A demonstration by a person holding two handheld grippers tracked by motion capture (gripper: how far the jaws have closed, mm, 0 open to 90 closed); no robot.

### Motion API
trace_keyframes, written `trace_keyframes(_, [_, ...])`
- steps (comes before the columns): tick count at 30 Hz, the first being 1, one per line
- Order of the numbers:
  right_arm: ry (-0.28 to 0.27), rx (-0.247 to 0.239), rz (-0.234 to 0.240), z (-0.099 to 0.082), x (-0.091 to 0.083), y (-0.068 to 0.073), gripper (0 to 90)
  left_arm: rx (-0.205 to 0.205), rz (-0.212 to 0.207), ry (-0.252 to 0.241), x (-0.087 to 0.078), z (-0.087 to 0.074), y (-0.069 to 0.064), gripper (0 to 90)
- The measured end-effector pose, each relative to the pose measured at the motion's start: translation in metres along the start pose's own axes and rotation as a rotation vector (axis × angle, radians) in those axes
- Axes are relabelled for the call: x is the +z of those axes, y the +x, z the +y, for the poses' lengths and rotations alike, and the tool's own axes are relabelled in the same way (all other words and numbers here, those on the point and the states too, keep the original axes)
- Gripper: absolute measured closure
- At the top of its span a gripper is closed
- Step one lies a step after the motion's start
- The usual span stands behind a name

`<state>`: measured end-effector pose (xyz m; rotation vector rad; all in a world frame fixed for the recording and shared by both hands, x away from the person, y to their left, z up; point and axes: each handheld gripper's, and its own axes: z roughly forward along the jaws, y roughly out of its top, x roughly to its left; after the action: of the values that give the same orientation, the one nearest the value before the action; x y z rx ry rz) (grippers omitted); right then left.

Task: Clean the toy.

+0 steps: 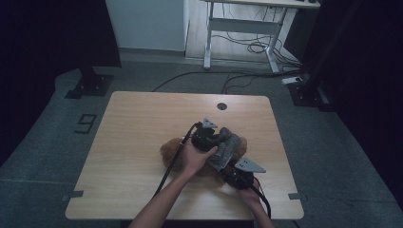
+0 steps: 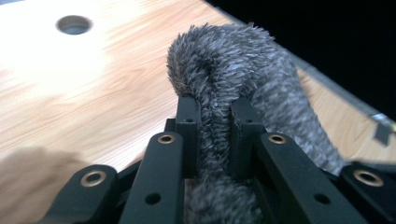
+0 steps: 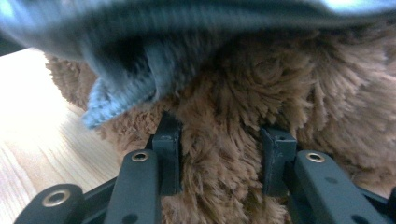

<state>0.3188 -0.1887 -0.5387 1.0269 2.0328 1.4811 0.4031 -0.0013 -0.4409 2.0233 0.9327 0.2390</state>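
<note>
A brown plush toy (image 1: 168,149) lies on the wooden table (image 1: 138,118), right of its middle. A grey fuzzy cloth (image 1: 229,146) is draped over it. My left gripper (image 1: 219,137) points right and is shut on a fold of that grey cloth (image 2: 233,60), pinched between its jaws (image 2: 214,116). My right gripper (image 1: 225,167) comes in from the front right. In the right gripper view its jaws (image 3: 222,140) are sunk into the brown fur (image 3: 280,84) and squeeze a tuft of it. The grey cloth (image 3: 140,46) hangs just above them.
A round cable hole (image 1: 222,106) sits near the table's far edge. Behind the table stands a white desk frame (image 1: 209,38) with cables (image 1: 247,47) on the floor. Black stand bases (image 1: 90,85) flank the table, and a "9" mark (image 1: 85,123) is on the floor at left.
</note>
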Motion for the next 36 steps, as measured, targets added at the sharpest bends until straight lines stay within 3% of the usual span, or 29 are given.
trace_keyframes(5, [0.003, 0.017, -0.011, 0.001, 0.000, 0.000, 58.7, -0.005, 0.059, 0.009, -0.029, -0.018, 0.022, 76.7])
trace_keyframes(10, [0.002, 0.011, -0.002, 0.000, 0.000, 0.000, 58.6, -0.081, 0.003, -0.044, -0.064, -0.040, 0.051, 76.7])
trace_keyframes(14, [0.001, -0.003, -0.005, 0.000, 0.001, 0.003, 58.6, -0.092, -0.007, -0.075, -0.080, -0.046, 0.056, 76.7])
trace_keyframes(19, [0.001, 0.009, -0.003, 0.000, 0.001, 0.001, 58.6, -0.097, 0.033, -0.115, -0.105, -0.050, 0.066, 76.7])
trace_keyframes(21, [0.001, 0.014, -0.005, 0.000, 0.001, 0.000, 58.6, -0.106, 0.080, -0.118, -0.114, -0.055, 0.073, 76.7])
trace_keyframes(23, [0.003, 0.029, -0.008, 0.000, 0.001, -0.002, 58.6, -0.109, 0.117, -0.091, -0.118, -0.066, 0.083, 76.8])
trace_keyframes(25, [-0.001, 0.048, 0.003, -0.001, 0.001, -0.005, 58.6, -0.160, 0.081, -0.079, -0.118, -0.081, 0.093, 76.8])
trace_keyframes(28, [0.001, 0.028, -0.007, 0.000, 0.002, -0.002, 58.7, -0.194, 0.083, -0.083, -0.121, -0.094, 0.103, 76.8])
trace_keyframes(31, [0.003, 0.027, -0.012, -0.001, 0.001, -0.002, 58.6, -0.196, 0.122, -0.079, -0.126, -0.097, 0.111, 76.8])
trace_keyframes(36, [-0.002, 0.041, -0.009, -0.001, 0.002, -0.003, 58.6, -0.221, 0.133, -0.083, -0.133, -0.103, 0.119, 76.8])
